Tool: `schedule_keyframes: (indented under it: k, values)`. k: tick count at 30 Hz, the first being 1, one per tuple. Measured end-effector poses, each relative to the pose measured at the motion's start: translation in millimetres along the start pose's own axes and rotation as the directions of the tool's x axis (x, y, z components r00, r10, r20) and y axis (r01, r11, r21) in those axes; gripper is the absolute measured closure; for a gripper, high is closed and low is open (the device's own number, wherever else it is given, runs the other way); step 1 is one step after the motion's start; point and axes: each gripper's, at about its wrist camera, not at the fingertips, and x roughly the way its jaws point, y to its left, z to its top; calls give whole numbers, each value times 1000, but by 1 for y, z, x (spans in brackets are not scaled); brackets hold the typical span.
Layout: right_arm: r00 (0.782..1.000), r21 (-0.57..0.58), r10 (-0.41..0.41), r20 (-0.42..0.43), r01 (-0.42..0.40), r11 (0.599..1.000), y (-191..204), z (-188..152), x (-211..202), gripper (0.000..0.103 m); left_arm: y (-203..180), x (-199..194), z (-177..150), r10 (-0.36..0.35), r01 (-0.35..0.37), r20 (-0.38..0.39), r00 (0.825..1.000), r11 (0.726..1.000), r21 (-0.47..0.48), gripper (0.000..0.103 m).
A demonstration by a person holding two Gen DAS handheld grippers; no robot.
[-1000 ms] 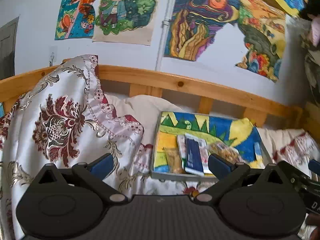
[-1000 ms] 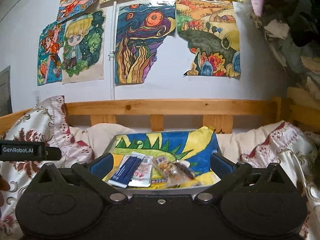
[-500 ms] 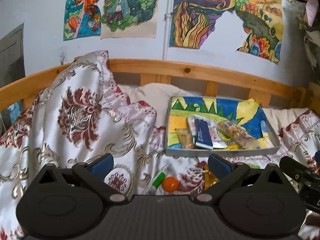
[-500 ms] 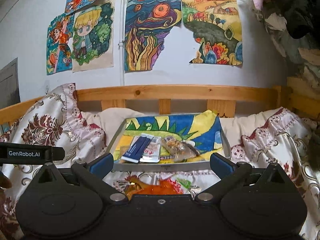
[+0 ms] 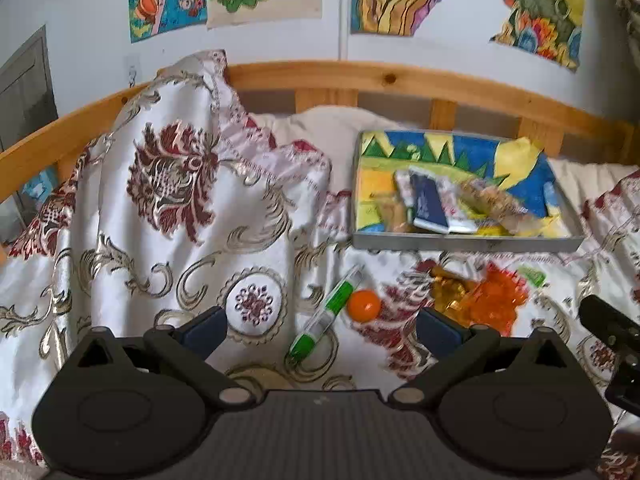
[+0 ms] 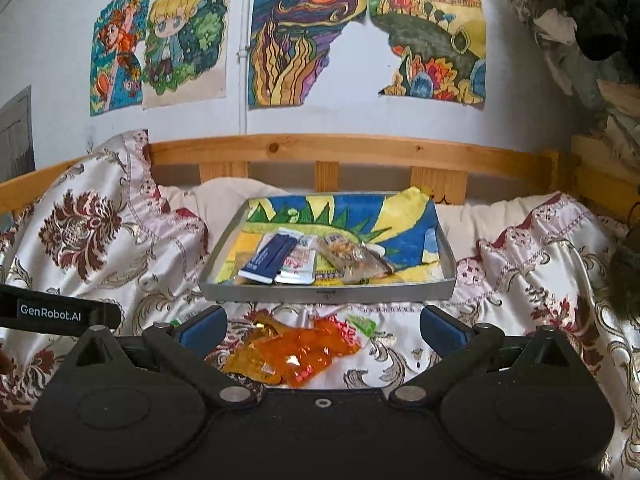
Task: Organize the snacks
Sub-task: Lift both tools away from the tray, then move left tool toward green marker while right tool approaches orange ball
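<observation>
Snacks: blue packet [image 6: 267, 259], maybe nut bag [image 6: 354, 260] in tray [image 6: 326, 293] | both hand-held grippers [image 5: 322, 326] [image 6: 322, 324] spread, empty

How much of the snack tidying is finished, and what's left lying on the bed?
Partly done: the grey tray holds a dark blue packet, a white packet and a clear bag. Nothing is in hand: left claw and right claw are both open. On the bedspread, outside the tray: orange wrappers, an orange ball, a green-and-white tube.

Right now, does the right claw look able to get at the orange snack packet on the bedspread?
Probably yes: the right claw is open, the orange snack packet lies uncovered just ahead between its fingers, nothing between.
</observation>
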Motion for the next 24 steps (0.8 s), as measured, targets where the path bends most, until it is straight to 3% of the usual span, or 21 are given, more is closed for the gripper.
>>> schedule_keyframes:
  k: [24]
  values:
    - [991,-19,-13,-132,11,1000,6,-12,19,1,-2,15,-4,38,-35,-100,994,999,32,1]
